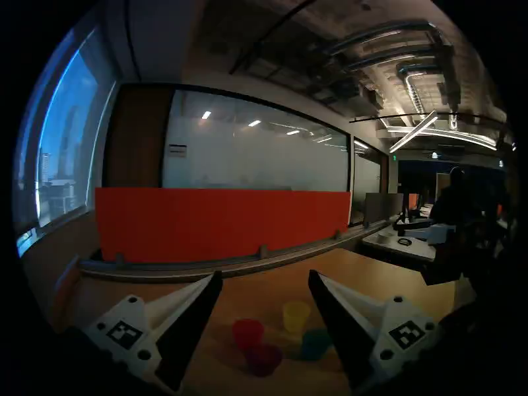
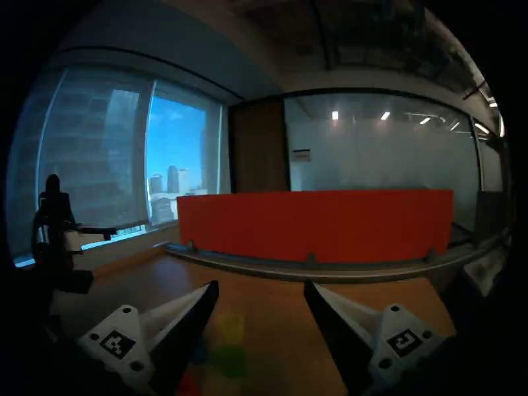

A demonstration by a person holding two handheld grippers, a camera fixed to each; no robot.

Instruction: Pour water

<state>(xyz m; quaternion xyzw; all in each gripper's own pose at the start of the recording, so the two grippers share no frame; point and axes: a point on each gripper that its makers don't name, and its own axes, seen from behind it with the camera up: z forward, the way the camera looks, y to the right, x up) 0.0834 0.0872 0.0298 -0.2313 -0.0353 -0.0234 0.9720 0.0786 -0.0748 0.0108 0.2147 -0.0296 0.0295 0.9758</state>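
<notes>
Markers (image 1: 125, 333) on fingers (image 1: 191, 323) — sign (image 1: 176, 150) illegible

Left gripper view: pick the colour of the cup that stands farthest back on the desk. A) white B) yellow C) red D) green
B: the yellow cup sits highest in the view on the desk, behind the red cup, the dark red cup and the green cup.
</notes>
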